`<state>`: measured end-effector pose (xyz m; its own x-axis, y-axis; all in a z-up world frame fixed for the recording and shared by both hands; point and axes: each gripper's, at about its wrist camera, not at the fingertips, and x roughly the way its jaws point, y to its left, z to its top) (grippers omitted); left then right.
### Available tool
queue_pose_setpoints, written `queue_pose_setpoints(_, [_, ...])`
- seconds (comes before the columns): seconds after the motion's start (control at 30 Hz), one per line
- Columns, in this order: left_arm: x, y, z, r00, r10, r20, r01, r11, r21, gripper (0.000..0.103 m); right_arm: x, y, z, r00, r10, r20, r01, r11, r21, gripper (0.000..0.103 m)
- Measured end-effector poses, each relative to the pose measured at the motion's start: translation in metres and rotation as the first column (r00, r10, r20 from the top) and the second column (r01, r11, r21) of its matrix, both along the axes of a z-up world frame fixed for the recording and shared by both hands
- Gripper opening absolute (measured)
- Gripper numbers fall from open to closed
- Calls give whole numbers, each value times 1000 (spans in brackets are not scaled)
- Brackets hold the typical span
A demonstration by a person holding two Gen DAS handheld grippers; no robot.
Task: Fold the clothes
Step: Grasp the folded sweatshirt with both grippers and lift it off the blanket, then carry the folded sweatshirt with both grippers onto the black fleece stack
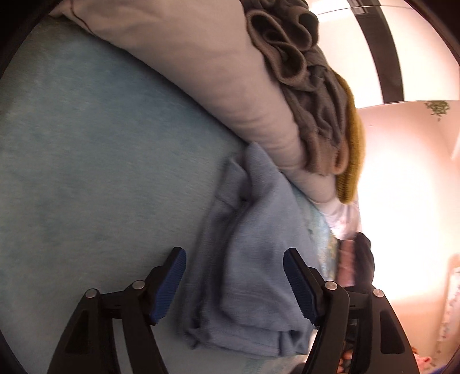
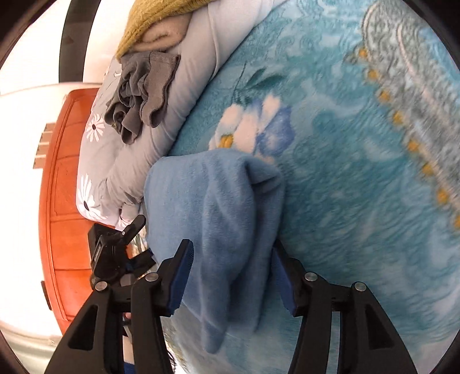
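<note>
On the bed, a light blue garment (image 1: 247, 276) lies bunched on a turquoise blanket (image 2: 359, 201) patterned with white and blue flowers. From the left wrist view its long axis runs from between the fingers up toward a grey duvet (image 1: 230, 86) rolled along the far side, and its far end touches that duvet. A thick folded edge (image 1: 244, 345) of the blue garment shows at the near end, close to the camera.

The left gripper (image 1: 234, 284) stands wide open above the garment, with clear gaps between its blue pads (image 1: 168, 284) and the cloth, so it has hold of nothing.

From the right wrist view the same garment (image 2: 218, 218) rises in a soft hump between the fingers of the right gripper (image 2: 231, 276), its length again running away from the camera toward the duvet. The jaws stand partly open. The cloth drapes over and hides part of one pad; the picture is blurred there, so it may brush that pad, but it does not look pinched.

A crumpled dark grey garment (image 2: 141, 95) and a mustard knit (image 2: 155, 17) sit on top of the duvet. An orange wooden door (image 2: 63, 201) stands beyond the bed.
</note>
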<state>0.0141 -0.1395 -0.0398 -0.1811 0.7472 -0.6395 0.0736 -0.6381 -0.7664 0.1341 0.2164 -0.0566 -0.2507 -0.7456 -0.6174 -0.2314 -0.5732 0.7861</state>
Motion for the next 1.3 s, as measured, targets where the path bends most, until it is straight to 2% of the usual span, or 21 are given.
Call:
queue_pose_setpoints(0.03, [0,3,0,1000,-2,-1,2,1000,-1,72,-1,-3,-1,1000,-5,-2,5,1000,10,37])
queue_pose_setpoints(0.07, [1,6,0,1000,-2,-10,2,1000,-11,72,-3,-2,-1,1000,-12,2,12,1000,9,31])
queue_pose_setpoints(0.1, [2,8,1,1000,-2,-16,2,1000,-17,68,-5,-2,-1,1000,-18,6,18,1000,7,29])
queue_pose_setpoints(0.13, [4,9,1,1000,0,-15,0,1000,-10,58,-7,0,-1,1000,-20,9,20,1000,3,26])
queue_pose_setpoints(0.17, [7,11,1,1000,3,-12,-3,1000,-1,53,-11,2,1,1000,-10,4,10,1000,7,24])
queue_pose_setpoints(0.23, [14,15,-2,1000,3,4,-4,1000,11,42,-18,6,5,1000,9,-6,-9,1000,17,22])
queue_pose_setpoints(0.33, [27,24,-7,999,6,37,-8,998,54,32,-41,18,17,997,60,-54,-57,997,59,20])
queue_pose_setpoints(0.47, [51,41,-17,996,12,91,-23,992,121,30,-73,32,25,989,127,-72,-119,987,104,19])
queue_pose_setpoints(0.53, [58,44,-21,993,52,105,-66,988,137,30,-81,31,25,985,161,-68,-151,980,128,18])
queue_pose_setpoints(0.63, [62,42,-19,986,118,114,-134,980,145,22,-78,29,31,979,189,-79,-175,973,149,17])
queue_pose_setpoints(0.77, [68,49,-1,989,124,83,-134,983,123,19,-66,36,49,978,180,-103,-164,975,152,15])
queue_pose_setpoints(0.9, [78,67,30,997,76,29,-79,990,117,18,-51,55,71,979,162,-123,-141,977,161,15])
queue_pose_setpoints(1.13, [100,103,90,998,19,-66,-9,990,143,18,-11,97,144,963,133,-236,-87,977,196,15])
queue_pose_setpoints(1.3, [107,149,138,989,-41,-145,62,989,138,19,16,136,193,941,102,-323,-32,976,214,15])
